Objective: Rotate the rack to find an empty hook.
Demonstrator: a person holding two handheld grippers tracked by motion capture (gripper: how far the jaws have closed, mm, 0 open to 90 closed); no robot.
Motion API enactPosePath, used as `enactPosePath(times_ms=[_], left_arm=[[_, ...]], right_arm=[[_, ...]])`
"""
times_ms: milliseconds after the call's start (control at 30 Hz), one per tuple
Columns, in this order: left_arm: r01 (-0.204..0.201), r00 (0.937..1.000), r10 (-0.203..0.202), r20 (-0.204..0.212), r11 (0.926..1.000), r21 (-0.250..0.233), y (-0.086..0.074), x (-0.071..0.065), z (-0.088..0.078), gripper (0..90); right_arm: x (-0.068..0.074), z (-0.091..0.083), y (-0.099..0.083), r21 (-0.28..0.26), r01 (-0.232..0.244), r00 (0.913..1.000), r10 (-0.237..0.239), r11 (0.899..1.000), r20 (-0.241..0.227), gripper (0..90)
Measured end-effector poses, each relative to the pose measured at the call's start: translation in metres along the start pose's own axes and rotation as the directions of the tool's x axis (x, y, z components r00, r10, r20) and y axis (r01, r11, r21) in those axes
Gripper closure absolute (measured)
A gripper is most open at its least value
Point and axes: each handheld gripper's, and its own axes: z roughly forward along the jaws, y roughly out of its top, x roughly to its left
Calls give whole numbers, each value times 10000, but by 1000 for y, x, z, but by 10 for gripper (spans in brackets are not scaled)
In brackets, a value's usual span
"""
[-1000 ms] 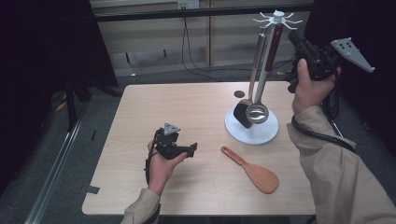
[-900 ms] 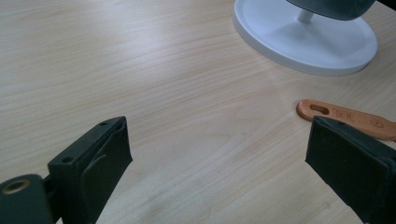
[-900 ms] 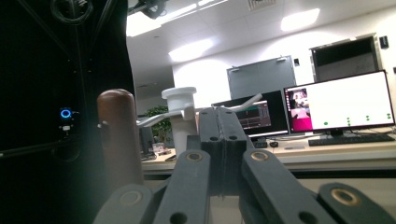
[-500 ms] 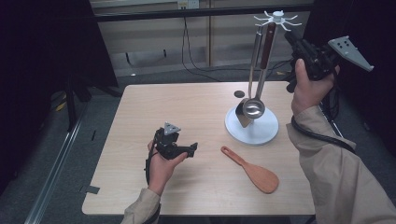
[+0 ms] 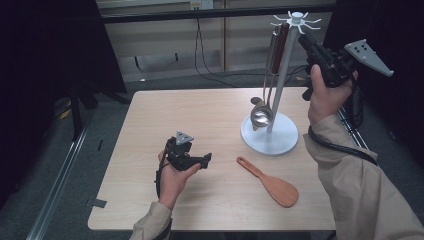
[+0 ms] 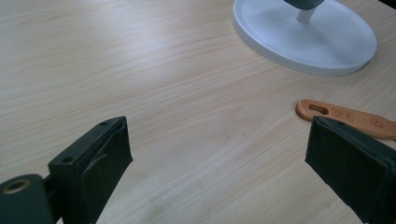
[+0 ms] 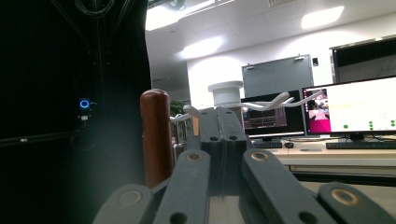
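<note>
A white utensil stand [image 5: 280,140] with a round base [image 6: 327,46] and a ring of hooks [image 5: 297,19] stands at the table's right. A steel ladle [image 5: 261,117] hangs beside its pole, its brown handle top [image 7: 156,135] close to the hooks. My right gripper [image 5: 303,41] is raised to hook height, just right of that handle, jaws shut [image 7: 225,126] with nothing seen between them. A wooden rice spatula [image 5: 272,184] lies flat in front of the stand. My left gripper [image 5: 202,161] rests low over the table, open [image 6: 219,140], pointing toward the spatula's handle [image 6: 345,119].
The light wooden table [image 5: 200,115] ends close behind the stand. Dark curtains hang left and right, and cables trail on the floor behind. Desk monitors [image 7: 355,107] show far off past the hooks.
The right gripper has shifted a little left toward the top of the stand. The ladle's handle moved left with it and its bowl swung slightly. The left gripper has stayed still.
</note>
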Motion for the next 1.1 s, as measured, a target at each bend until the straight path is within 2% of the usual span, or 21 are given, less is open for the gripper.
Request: enactPosePath(times_ms=[600, 700, 800, 900, 933, 1000, 1100], left_arm=[[-5, 10000, 5, -32, 10000, -100, 1, 1, -2, 64], [-30, 10000, 29, -30, 9999, -124, 2, 0, -2, 64], [-33, 10000, 32, -50, 9999, -141, 2, 0, -3, 64], [68, 10000, -69, -45, 9998, -199, 2, -1, -2, 64], [-28, 10000, 27, -42, 9999, -128, 2, 0, -3, 64], [35, 10000, -35, -25, 9998, -198, 2, -1, -2, 64], [-31, 10000, 31, -4, 9999, -141, 2, -1, -2, 64]], right_arm=[[3, 2, 0, 182, 42, 9999, -39, 9998, -157, 900], [4, 0, -2, 387, 147, 9998, -143, 9991, -114, 857], [5, -4, -5, 446, 91, 9995, -78, 9990, -301, 831], [8, -7, -9, 622, 84, 9986, -50, 9980, -536, 760], [10, -8, -10, 624, -55, 9978, 96, 9980, -650, 741], [12, -11, -13, 703, 144, 9962, -83, 9974, -865, 721], [14, -15, -17, 780, 107, 9943, -23, 9969, -1065, 677]])
